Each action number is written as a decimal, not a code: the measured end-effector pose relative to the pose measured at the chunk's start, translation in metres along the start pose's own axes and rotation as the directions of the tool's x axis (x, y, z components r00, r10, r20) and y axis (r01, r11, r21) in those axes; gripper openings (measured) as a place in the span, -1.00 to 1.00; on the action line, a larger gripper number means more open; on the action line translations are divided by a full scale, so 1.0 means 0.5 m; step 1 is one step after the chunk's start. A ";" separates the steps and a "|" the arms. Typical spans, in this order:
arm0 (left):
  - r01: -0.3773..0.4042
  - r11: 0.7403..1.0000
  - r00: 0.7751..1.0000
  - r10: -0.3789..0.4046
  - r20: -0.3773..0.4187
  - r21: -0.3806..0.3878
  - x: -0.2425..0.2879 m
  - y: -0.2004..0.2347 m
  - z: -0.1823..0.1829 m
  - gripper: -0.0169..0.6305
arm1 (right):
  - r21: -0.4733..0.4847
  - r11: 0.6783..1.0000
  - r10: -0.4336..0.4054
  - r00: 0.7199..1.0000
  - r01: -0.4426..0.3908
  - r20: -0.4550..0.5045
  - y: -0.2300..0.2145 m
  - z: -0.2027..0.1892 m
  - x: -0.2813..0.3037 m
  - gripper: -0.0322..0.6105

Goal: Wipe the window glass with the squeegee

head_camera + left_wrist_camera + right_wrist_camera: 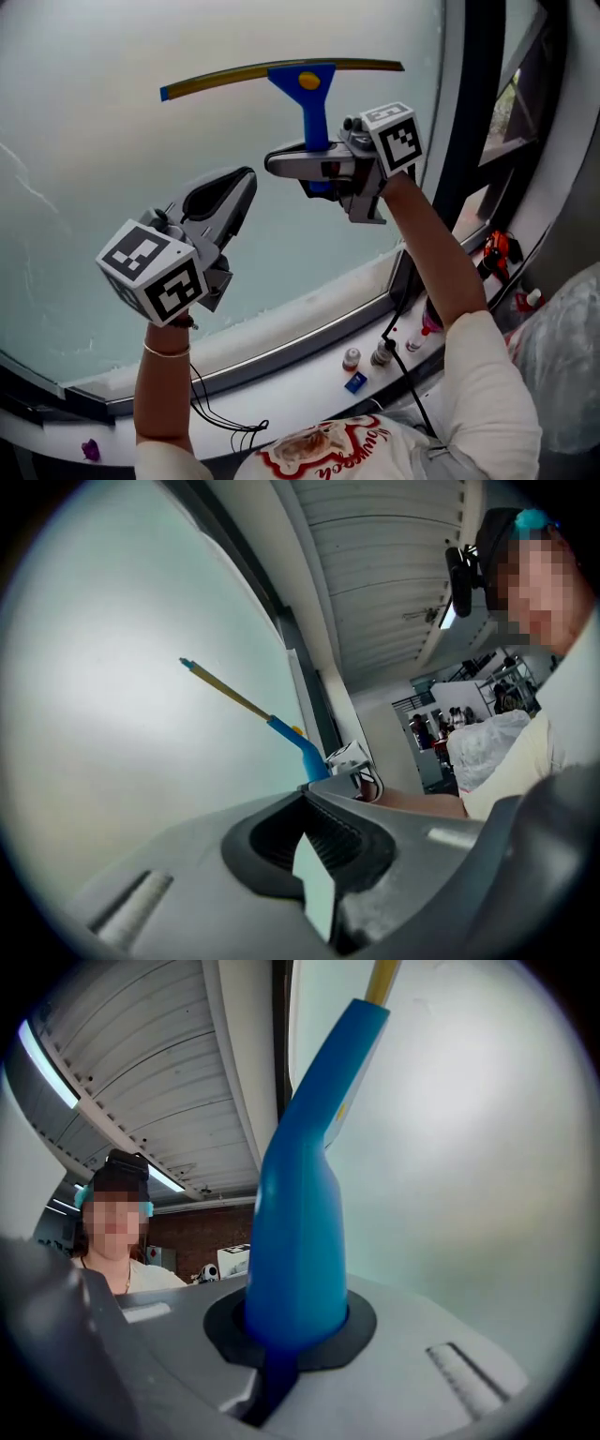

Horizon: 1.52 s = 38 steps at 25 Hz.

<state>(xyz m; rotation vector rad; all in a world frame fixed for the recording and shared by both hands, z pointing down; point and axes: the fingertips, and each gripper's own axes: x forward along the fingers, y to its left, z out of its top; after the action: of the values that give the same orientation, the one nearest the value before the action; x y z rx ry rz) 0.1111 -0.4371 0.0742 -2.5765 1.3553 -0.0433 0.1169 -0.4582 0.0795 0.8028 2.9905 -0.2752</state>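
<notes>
— What was seen in the head view?
— The squeegee (309, 86) was held high up against the window glass (103, 159). Its long blade (225, 81) was laid almost flat across the glass. Its blue handle (315, 127) was clamped tight by the right gripper (286, 165). The left gripper (232, 186) was held lower and to the left, apart from the squeegee.
— And in the left gripper view?
— The jaws were seen pressed together, and nothing was held between them. The squeegee was seen farther up on the glass.
— And in the right gripper view?
— The blue handle was seen squeezed between the jaws. It was pointed up out of them, toward the glass.
</notes>
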 end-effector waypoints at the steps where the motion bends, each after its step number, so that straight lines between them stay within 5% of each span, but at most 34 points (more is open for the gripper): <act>1: -0.001 1.000 1.000 0.001 0.001 0.013 0.002 0.009 0.020 -0.94 | -0.001 1.000 -0.010 1.000 0.010 -0.004 -0.004 0.024 0.008 -0.82; 8: 0.020 0.999 0.994 -0.017 0.104 -0.029 -0.022 0.068 0.159 -0.94 | -0.055 0.998 -0.016 0.999 0.014 -0.039 -0.009 0.181 0.066 -0.82; 13: 0.009 0.995 0.991 0.004 0.134 -0.098 -0.026 0.101 0.174 -0.94 | -0.082 0.996 -0.025 0.996 0.019 -0.083 -0.017 0.240 0.103 -0.82; 28: -0.028 0.995 0.990 0.041 0.136 -0.098 -0.041 0.066 0.160 -0.94 | 0.019 1.000 0.024 0.995 -0.023 -0.096 -0.039 0.222 0.101 -0.82; 38: -0.034 0.991 0.992 0.049 0.118 -0.129 -0.047 0.034 0.063 -0.94 | 0.035 0.997 0.066 0.995 -0.063 -0.075 -0.044 0.131 0.105 -0.82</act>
<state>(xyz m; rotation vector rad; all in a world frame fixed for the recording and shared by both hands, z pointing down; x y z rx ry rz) 0.0880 -0.4215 0.0419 -2.6035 1.4089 0.2086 0.0597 -0.4626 0.0146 0.9318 3.0303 -0.2986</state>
